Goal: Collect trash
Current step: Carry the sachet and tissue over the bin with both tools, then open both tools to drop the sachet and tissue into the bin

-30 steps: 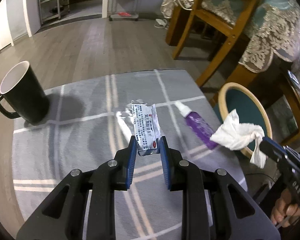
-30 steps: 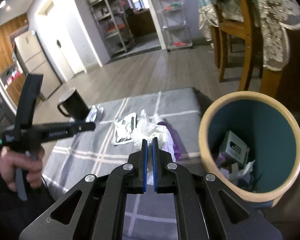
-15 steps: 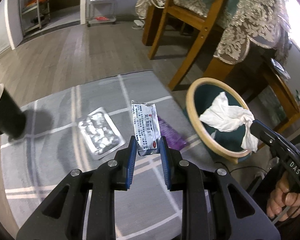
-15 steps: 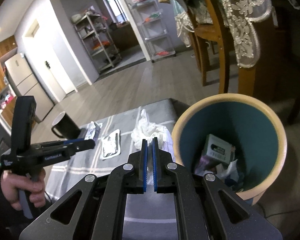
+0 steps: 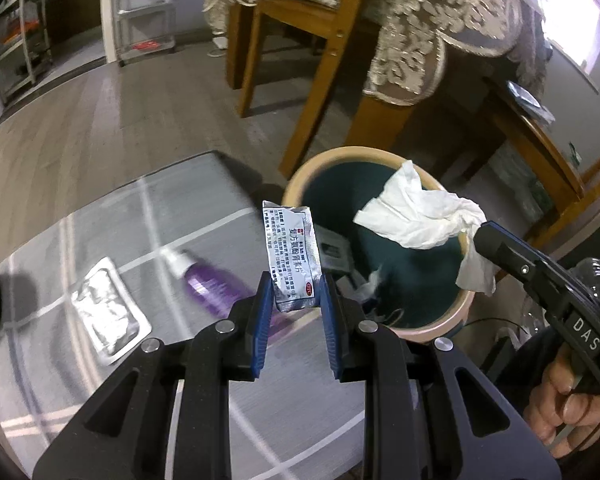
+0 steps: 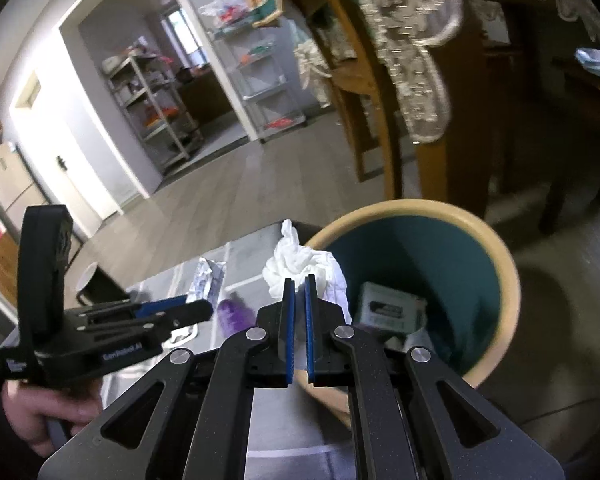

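Left gripper [image 5: 293, 296] was clamped on a silver foil sachet with printed text [image 5: 290, 254], and right gripper [image 6: 299, 284] pinched a crumpled white tissue [image 6: 300, 266], both right over the beige-rimmed teal trash bin [image 5: 466, 308].

I have swung both hands toward the bin [image 5: 384, 156]: my left gripper [image 5: 292, 292] now holds its sachet [image 5: 290, 256] at the rim, my right gripper's [image 6: 299, 286] tissue [image 6: 300, 260] over the opening.

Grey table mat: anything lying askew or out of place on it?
Yes. A purple bottle lies tipped on its side on the grey mat, and a silver blister pack sits skewed beside it. Both are outside the bin.
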A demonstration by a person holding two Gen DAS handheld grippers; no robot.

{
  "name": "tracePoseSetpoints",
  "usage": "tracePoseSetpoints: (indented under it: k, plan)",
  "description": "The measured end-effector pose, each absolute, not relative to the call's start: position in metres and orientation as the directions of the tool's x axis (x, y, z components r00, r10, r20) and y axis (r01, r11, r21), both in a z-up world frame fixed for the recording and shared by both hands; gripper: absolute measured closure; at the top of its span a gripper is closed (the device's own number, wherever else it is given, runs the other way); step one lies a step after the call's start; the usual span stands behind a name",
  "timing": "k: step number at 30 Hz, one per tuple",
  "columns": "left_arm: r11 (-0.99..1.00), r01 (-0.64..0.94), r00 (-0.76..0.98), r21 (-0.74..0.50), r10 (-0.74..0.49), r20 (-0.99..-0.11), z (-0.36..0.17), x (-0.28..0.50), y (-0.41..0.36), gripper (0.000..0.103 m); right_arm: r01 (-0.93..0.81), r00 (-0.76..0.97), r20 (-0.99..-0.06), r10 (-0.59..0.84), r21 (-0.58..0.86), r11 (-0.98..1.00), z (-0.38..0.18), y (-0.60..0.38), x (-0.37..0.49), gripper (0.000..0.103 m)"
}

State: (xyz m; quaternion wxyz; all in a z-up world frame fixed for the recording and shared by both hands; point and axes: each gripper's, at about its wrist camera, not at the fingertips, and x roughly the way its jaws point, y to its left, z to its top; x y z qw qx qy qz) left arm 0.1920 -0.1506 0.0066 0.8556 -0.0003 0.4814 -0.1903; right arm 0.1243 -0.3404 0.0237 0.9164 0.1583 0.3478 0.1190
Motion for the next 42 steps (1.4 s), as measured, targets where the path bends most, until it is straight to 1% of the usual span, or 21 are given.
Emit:
tracePoseSetpoints:
  k: [8,17,19,21,22,24,26,28,31,32,35,37,42]
  plan:
    - [0.904,0.382,0.417,-0.191,-0.353,-0.838,-0.003,0.210,-0.203,0.080,0.012,0.739,-0.615,0.274,0.419,0.908,0.011,-0.372,0.134,0.097]
    - [0.901,0.379,0.359,-0.209,-0.352,-0.865,-0.029,0.229,-0.236,0.080,0.110,0.725,-0.641,0.253,0.470,0.876,-0.006,-0.400,0.140,0.097]
    - [0.900,0.369,0.338,-0.231,-0.362,-0.869,-0.036,0.233,-0.239,0.080,0.128,0.719,-0.649,0.250,0.477,0.870,-0.011,-0.404,0.142,0.097]
    - [0.898,0.367,0.327,-0.244,-0.369,-0.870,-0.041,0.235,-0.242,0.079,0.148,0.714,-0.656,0.245,0.484,0.863,-0.013,-0.407,0.143,0.092]
    - [0.896,0.371,0.324,-0.244,-0.371,-0.870,-0.042,0.235,-0.244,0.077,0.154,0.714,-0.654,0.250,0.495,0.855,-0.014,-0.409,0.144,0.090]
    - [0.894,0.384,0.325,-0.231,-0.366,-0.872,-0.043,0.233,-0.246,0.068,0.162,0.722,-0.649,0.242,0.498,0.852,-0.013,-0.411,0.143,0.078]
    - [0.892,0.388,0.331,-0.233,-0.370,-0.868,-0.043,0.231,-0.243,0.053,0.167,0.730,-0.639,0.242,0.510,0.843,-0.012,-0.414,0.141,0.074]
    - [0.897,0.378,0.345,-0.229,-0.366,-0.864,-0.041,0.229,-0.239,0.045,0.175,0.732,-0.637,0.240,0.516,0.838,-0.013,-0.415,0.141,0.071]
    - [0.902,0.368,0.364,-0.226,-0.363,-0.858,-0.037,0.226,-0.229,0.039,0.173,0.733,-0.637,0.239,0.514,0.840,-0.012,-0.415,0.141,0.067]
    - [0.903,0.367,0.371,-0.221,-0.360,-0.856,-0.036,0.224,-0.226,0.034,0.171,0.733,-0.636,0.239,0.513,0.841,-0.012,-0.414,0.141,0.065]
    - [0.914,0.357,0.402,-0.194,-0.338,-0.851,-0.030,0.218,-0.213,0.031,0.161,0.736,-0.634,0.239,0.507,0.847,-0.011,-0.412,0.141,0.059]
    - [0.923,0.339,0.421,-0.182,-0.322,-0.848,-0.027,0.213,-0.200,0.029,0.147,0.734,-0.633,0.244,0.500,0.853,-0.010,-0.407,0.141,0.058]
    - [0.952,0.263,0.453,-0.155,-0.264,-0.852,-0.025,0.206,-0.160,0.028,0.104,0.726,-0.638,0.257,0.472,0.876,-0.008,-0.390,0.144,0.057]
